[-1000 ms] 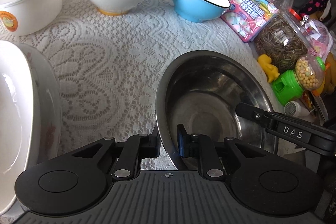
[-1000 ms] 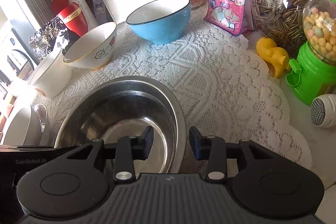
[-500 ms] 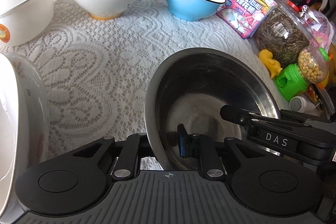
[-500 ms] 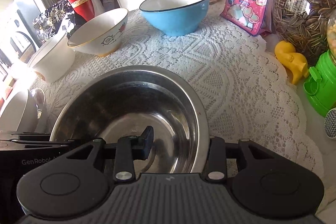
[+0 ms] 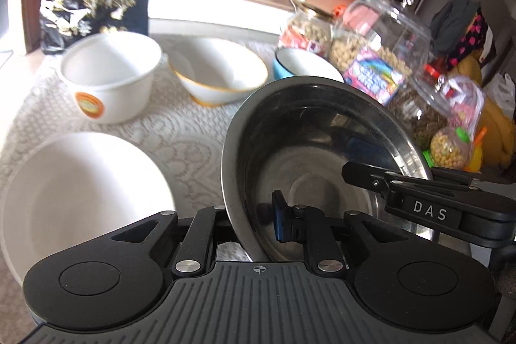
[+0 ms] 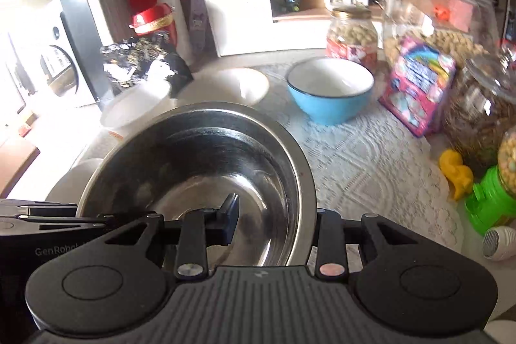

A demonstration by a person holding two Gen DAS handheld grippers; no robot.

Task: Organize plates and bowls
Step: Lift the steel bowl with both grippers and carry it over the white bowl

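A steel bowl (image 5: 316, 131) is held up off the lace cloth by both grippers. My left gripper (image 5: 254, 221) is shut on its near left rim. My right gripper (image 6: 274, 215) is shut on its right rim (image 6: 303, 182), one finger inside and one outside. The right gripper also shows in the left wrist view (image 5: 419, 199). A large white plate (image 5: 80, 192) lies to the left below. A white bowl with an orange sticker (image 5: 109, 76), a gold-rimmed white bowl (image 5: 219, 70) and a blue bowl (image 6: 329, 92) stand at the back.
Glass snack jars (image 6: 435, 21), a pink candy bag (image 6: 419, 86), a yellow toy (image 6: 456, 174) and a green candy dispenser (image 6: 490, 202) line the right edge. A black patterned bag (image 5: 93, 8) and a red tin (image 6: 151, 18) stand at the back left.
Both grippers have lifted the steel bowl off the cloth and tilted it. The right gripper closed on the rim. The views have swung upward toward the shelves.
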